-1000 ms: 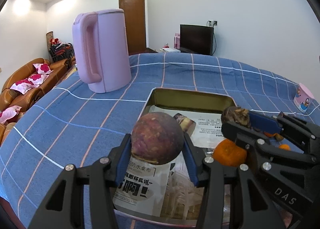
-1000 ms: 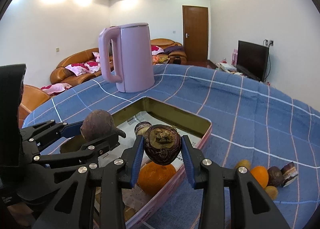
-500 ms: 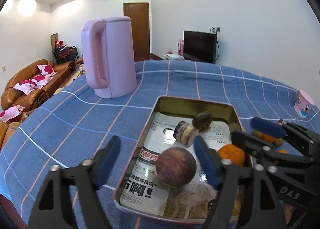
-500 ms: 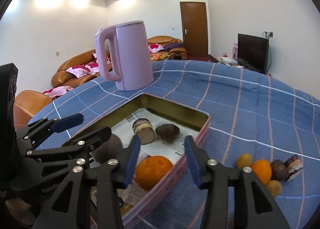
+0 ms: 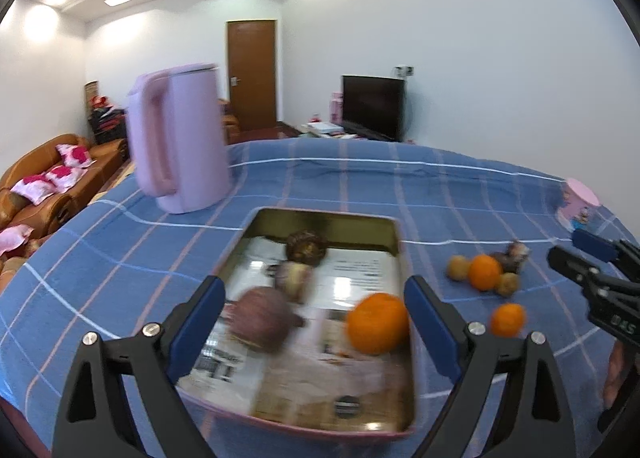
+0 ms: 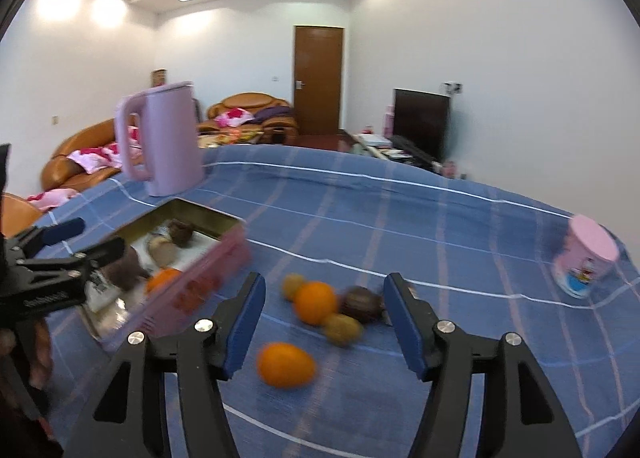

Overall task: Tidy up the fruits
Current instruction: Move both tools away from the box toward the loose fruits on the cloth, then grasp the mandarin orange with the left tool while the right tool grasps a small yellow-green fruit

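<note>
A pink metal tray (image 5: 394, 236) lined with paper holds a purple round fruit (image 5: 262, 318), an orange (image 5: 377, 322), a dark mangosteen (image 5: 305, 246) and a cut piece (image 5: 295, 278). My left gripper (image 5: 314, 322) is open and empty above the tray's near part. My right gripper (image 6: 324, 322) is open and empty over loose fruit on the cloth: an orange (image 6: 315, 302), a nearer orange (image 6: 285, 364), a kiwi (image 6: 343, 328) and a dark fruit (image 6: 362, 304). The tray (image 6: 208, 278) shows at left in the right wrist view.
A lilac kettle (image 5: 180, 141) stands on the blue checked tablecloth (image 5: 440, 193) behind the tray. A pink cup (image 6: 586, 256) stands at the far right of the table. Sofas, a door and a TV lie beyond the table.
Both grippers opened and dropped their fruits into the tray. The left gripper has backed away; the right gripper has swung right to the loose fruit on the cloth.
</note>
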The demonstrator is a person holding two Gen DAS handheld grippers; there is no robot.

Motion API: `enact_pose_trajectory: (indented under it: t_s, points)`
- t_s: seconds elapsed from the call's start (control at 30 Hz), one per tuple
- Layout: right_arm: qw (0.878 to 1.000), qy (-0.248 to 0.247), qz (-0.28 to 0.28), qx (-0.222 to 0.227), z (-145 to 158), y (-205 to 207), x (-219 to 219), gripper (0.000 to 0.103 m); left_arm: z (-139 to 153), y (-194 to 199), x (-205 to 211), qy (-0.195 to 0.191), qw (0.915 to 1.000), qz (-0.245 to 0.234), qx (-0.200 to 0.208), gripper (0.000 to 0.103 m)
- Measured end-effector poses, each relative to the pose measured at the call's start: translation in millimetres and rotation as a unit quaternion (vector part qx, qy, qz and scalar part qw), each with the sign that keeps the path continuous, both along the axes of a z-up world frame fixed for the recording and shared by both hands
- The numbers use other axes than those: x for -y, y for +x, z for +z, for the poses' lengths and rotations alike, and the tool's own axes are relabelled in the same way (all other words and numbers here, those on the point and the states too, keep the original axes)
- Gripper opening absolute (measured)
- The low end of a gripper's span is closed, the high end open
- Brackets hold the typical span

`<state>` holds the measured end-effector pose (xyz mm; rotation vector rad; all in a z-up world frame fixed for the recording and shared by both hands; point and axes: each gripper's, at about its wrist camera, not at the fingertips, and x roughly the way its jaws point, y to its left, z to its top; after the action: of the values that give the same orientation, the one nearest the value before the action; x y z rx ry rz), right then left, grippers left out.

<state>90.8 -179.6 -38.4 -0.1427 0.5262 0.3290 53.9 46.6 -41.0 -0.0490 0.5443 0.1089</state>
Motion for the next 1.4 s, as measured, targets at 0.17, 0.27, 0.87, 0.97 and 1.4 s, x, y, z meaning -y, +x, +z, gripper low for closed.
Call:
enact_pose_trajectory:
  t_s: [0.17,0.27,0.87,0.97,1.4]
  points:
    - [0.999,0.015,-0.047,-0.01,-3.4,0.6,36.5,0.063,1.9,3.2,47.9,0.013,0.9983,-0.057,-0.007,0.093]
    - [0.997,0.025,-0.071,-0.017,-6.5,0.3,55.1,0.063,-1.4,9.8,73.4,0.014,0.9959,-0.087,-0.022,0.093]
    - [0.994,0.059,-0.079,-0.044,-17.7,6.0,75.8,0.063,-43.2,51.8,135.6,-0.025,0.9679,-0.2,-0.15,0.037]
    - [0.995,0.05,-0.072,-0.045,-18.1,9.8,68.1,0.063,-40.2,54.1,127.5,-0.029,0.9731,-0.181,-0.139,0.037]
    - [0.992,0.008,-0.025,-0.124,-39.5,50.0,14.9,0.055,-31.0,61.8,98.1,-0.017,0.9847,-0.143,-0.098,0.037]
